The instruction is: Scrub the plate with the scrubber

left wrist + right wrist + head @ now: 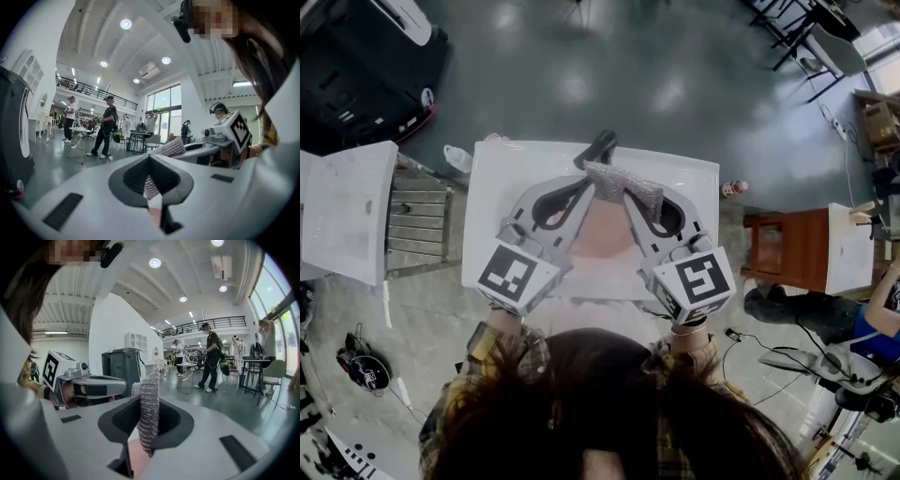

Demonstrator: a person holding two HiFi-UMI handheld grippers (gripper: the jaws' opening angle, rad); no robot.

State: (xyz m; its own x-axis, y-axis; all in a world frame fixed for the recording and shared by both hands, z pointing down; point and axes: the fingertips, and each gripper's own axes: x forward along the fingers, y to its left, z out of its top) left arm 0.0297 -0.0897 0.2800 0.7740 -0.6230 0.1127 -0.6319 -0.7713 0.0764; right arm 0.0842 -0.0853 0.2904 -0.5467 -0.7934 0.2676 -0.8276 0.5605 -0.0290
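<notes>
Plate point(600, 236) is pink and held up over the white worktop point(511, 169), with its near-left rim nipped in my left tool point(149, 160), jaws pressed together on it. Right tool point(150, 401) is on the plate's other side, clamped on the scrubber point(146, 387) — silver mesh sticking up past the jaws. Scrubber sits at the plate's far edge — contact I can't confirm.

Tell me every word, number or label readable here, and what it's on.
None: no word or number is readable.
The left cube on the left gripper and the right cube on the right gripper bear only black-and-white square patterns, not writing.
</notes>
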